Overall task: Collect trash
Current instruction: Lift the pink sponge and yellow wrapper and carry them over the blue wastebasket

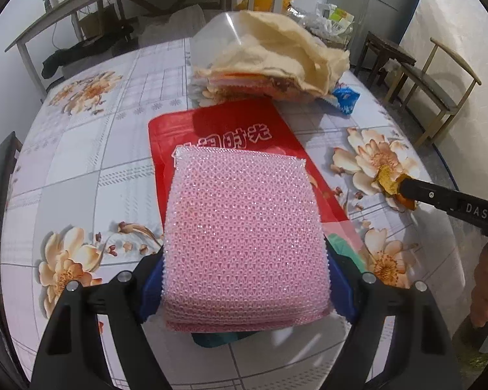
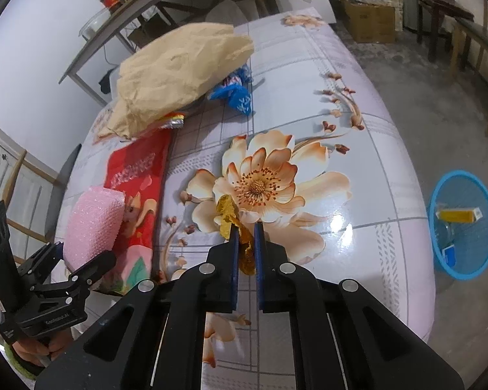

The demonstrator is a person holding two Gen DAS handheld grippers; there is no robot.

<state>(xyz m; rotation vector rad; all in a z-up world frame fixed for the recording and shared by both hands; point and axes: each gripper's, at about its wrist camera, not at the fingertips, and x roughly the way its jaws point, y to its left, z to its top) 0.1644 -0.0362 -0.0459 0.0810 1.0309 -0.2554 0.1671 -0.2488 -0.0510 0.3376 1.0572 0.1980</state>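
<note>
We hold the left gripper clamped on a pink mesh scouring pad, its blue-lined jaws standing wide against the pad's two sides, with the pad lifted above the table and tilted away from us. Under it lies a red printed pouch flat on the flowered tablecloth, its near end hidden by the pad. Farther off on the table a crumpled tan paper bag lies slumped over some flat coloured packets, and just to its right sits a blue candy wrapper. Our right gripper is pinched nearly together on a scrap of dried orange peel, which sticks out past the fingertips over the big painted flower on the cloth; in the left wrist view the same peel shows at the tip of the black finger on the right side. Whether the peel touches the cloth we cannot tell. To the right of the table, on the grey floor, stands a blue mesh basket with a yellow box and some other small pieces lying inside. At the lower left of the right wrist view we see a hand wrapped around the left gripper's handle, near the table's edge.
</note>
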